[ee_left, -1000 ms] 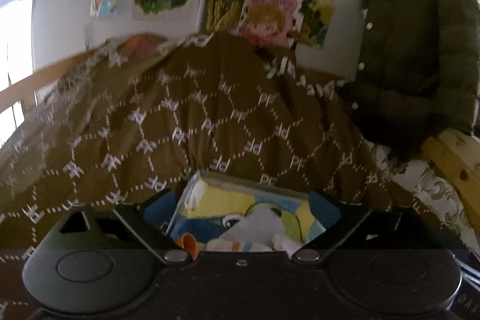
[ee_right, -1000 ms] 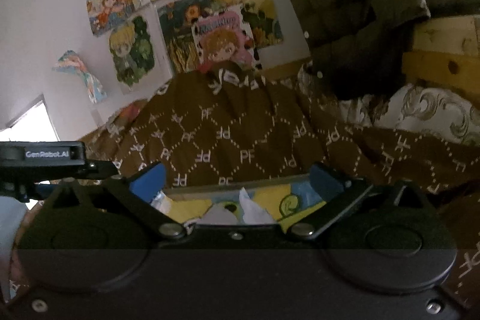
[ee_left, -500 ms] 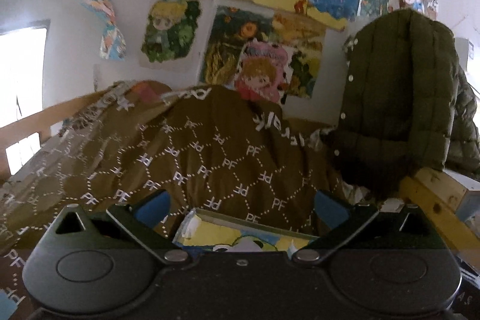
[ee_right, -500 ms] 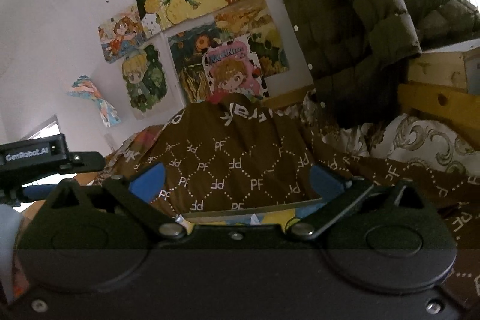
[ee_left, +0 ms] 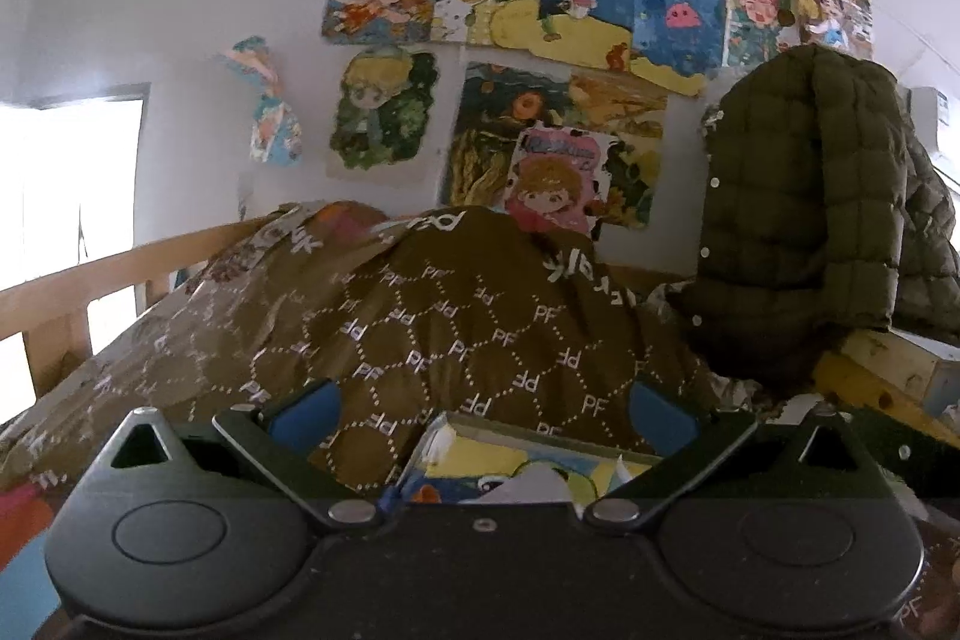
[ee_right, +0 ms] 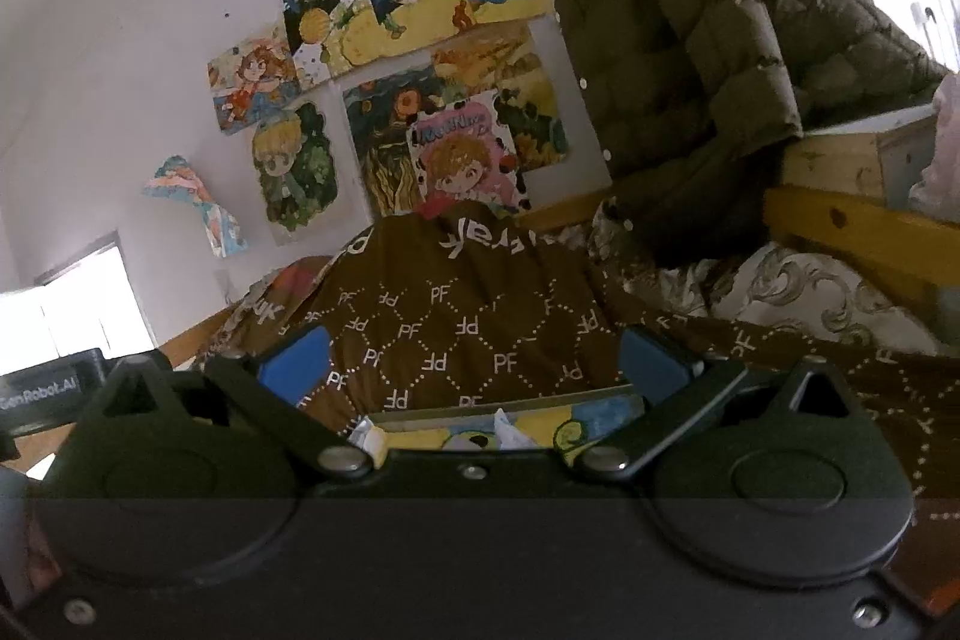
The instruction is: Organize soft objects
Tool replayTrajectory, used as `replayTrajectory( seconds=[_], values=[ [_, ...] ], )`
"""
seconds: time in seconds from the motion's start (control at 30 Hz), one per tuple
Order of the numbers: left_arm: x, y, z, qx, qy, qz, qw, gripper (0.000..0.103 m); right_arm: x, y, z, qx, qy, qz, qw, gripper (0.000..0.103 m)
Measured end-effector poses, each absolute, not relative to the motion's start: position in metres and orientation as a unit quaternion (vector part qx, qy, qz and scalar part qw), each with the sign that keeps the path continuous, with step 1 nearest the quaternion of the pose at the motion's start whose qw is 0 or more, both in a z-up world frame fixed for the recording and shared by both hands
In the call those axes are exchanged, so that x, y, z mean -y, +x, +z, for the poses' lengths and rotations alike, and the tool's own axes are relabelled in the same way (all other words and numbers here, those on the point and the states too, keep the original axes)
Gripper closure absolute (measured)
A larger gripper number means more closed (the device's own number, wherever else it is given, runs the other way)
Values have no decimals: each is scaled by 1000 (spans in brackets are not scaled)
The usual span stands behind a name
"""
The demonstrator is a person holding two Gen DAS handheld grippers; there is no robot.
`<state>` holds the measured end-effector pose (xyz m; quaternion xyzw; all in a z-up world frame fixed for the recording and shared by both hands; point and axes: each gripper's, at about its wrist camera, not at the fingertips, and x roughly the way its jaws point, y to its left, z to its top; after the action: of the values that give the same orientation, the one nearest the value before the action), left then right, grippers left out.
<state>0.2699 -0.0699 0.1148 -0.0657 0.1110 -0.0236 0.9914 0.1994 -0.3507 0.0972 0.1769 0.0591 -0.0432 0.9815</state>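
Soft white cloth items (ee_left: 534, 481) in the yellow-blue cartoon-print box (ee_left: 516, 451) lie just below our two spread, empty grippers (ee_left: 483, 409) (ee_right: 474, 361).

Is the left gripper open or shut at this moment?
Open. The left gripper has its two blue-padded fingers spread wide apart, with only the brown quilt showing in the gap and nothing clamped.

A brown quilt with white dotted diamonds and PF letters (ee_right: 456, 322) is heaped on the bed. Behind it hang cartoon drawings (ee_right: 420, 40); to its right, an olive puffer jacket (ee_right: 690, 40).
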Motion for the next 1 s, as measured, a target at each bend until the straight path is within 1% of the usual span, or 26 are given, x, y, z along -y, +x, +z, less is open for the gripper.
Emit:
replayTrajectory(
  seconds=[0.1, 0.27, 0.43, 0.57, 0.73, 0.9, 1.0],
  values=[
    [64, 258, 110, -111, -71, -18, 991, 1, 343, 189, 94, -63, 162, -45, 984, 0],
    [56, 230, 97, -113, -44, 4, 993, 1, 326, 162, 87, -68, 153, -51, 985, 0],
    [44, 202, 86, -116, -39, 9, 992, 1, 312, 146, 77, -74, 143, -56, 985, 0],
    [34, 183, 79, -135, -45, 15, 990, 1, 302, 129, 74, -76, 134, -61, 986, 0],
    [25, 153, 68, -156, -14, 12, 988, 1, 292, 110, 68, -86, 129, -62, 986, 0],
    [6, 128, 58, -180, -34, 19, 983, 1, 281, 96, 63, -101, 116, -56, 986, 0],
    [-6, 113, 52, -176, -43, 30, 983, 1, 274, 90, 64, -108, 111, -53, 987, 0]
  ],
)
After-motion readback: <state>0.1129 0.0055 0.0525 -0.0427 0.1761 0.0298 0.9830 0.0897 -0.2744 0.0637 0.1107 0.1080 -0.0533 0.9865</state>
